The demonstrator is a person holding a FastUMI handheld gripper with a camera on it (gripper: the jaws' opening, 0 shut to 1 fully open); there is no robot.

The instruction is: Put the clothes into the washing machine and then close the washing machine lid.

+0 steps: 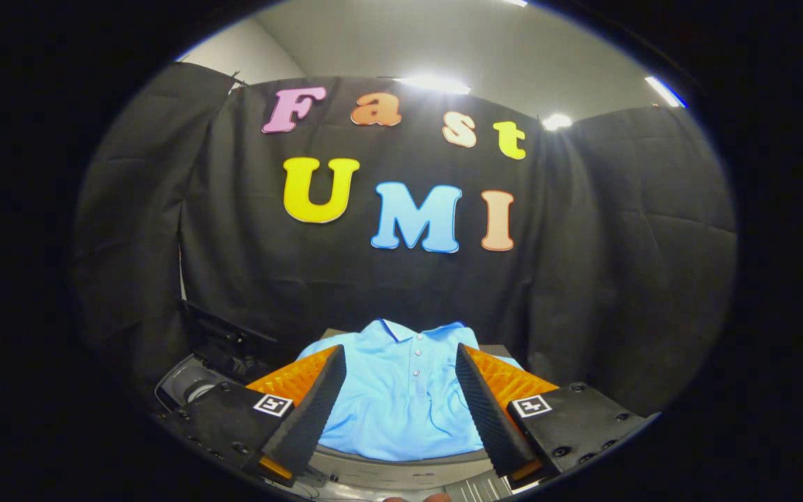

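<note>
Our gripper point(399, 362) hangs with its fingers spread wide, gripping nothing. Between and just beyond them we see a light blue polo shirt point(401, 401) lying flat on a grey surface point(401, 468). Black cloth wall point(583, 279) rises behind it.

Polo shirt point(401, 404): light blue all over, plain, no print. Collar has a thin darker blue edge line; small pale buttons down the placket. Surface under the shirt's near hem point(408, 466) is grey, with a darker grey band along the front. Booth cloth wall point(234, 265) is flat black, creased. Wall and ceiling above it point(373, 35) are off-white, with bright white light strips. Gripper point(401, 401) fingers are spread wide apart, either side of the shirt, gripping nothing; each carries a small black-and-white square marker.
</note>
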